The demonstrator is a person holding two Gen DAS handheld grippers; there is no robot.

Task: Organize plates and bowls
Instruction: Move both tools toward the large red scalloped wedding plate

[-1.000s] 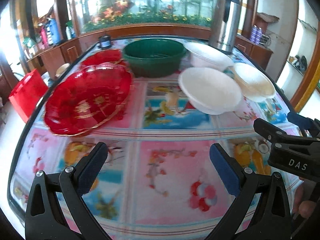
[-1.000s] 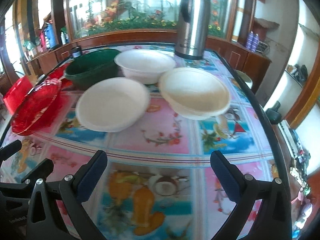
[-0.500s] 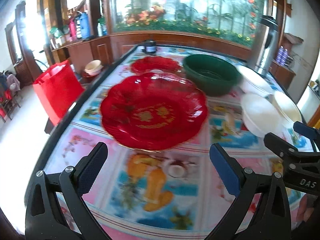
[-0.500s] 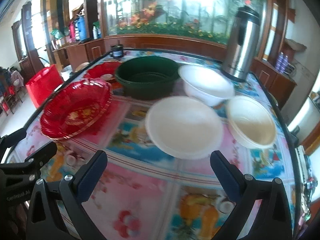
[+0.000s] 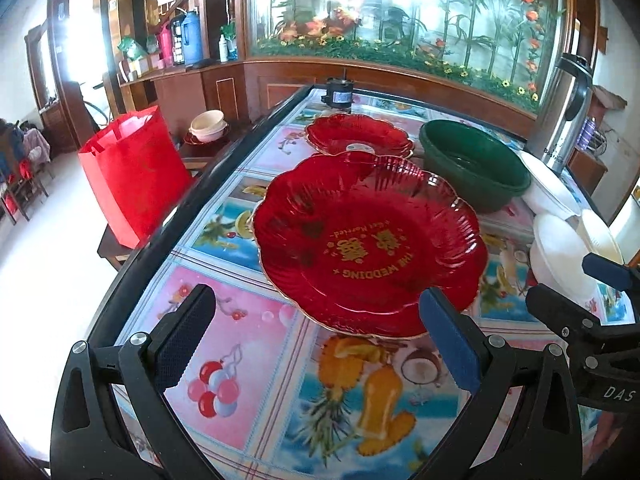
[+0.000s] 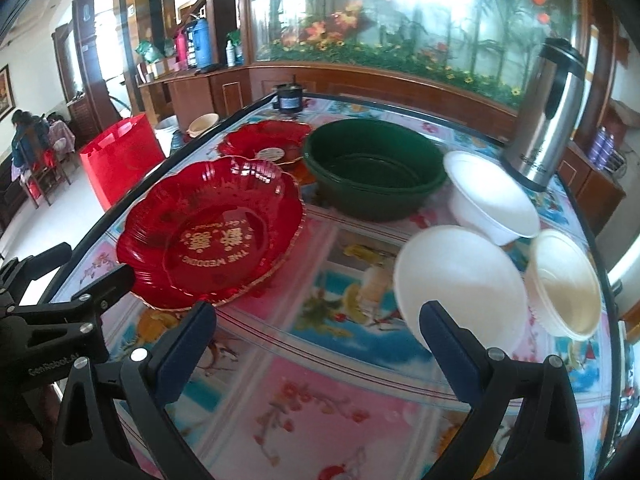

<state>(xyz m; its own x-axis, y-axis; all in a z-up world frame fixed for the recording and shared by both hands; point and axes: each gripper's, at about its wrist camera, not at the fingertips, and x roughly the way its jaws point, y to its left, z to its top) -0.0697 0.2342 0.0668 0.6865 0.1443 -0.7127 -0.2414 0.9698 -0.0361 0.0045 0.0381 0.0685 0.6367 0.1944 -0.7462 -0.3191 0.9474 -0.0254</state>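
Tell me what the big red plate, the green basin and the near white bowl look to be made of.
Big red plate: translucent glossy plastic or glass, cannot tell which; ribbed scalloped rim, gold edging and print, sharp highlights.
Green basin: likely opaque moulded plastic; smooth, soft sheen.
Near white bowl: matte, thin-rimmed, looks like disposable foam or pulp; no glare.

Bright daylight, window glare left, fisheye-warped edges.

Open bench [image 6: 320, 400] along the near edge, bare of dishes. Blocked toward the left edge by the large red plate [image 5: 368, 244], with a smaller red plate [image 5: 360, 134] behind it. Green basin [image 6: 374, 168] mid-bench; three white bowls [image 6: 460, 276] crowding the right edge, steel flask [image 6: 548, 120] at the far right corner.
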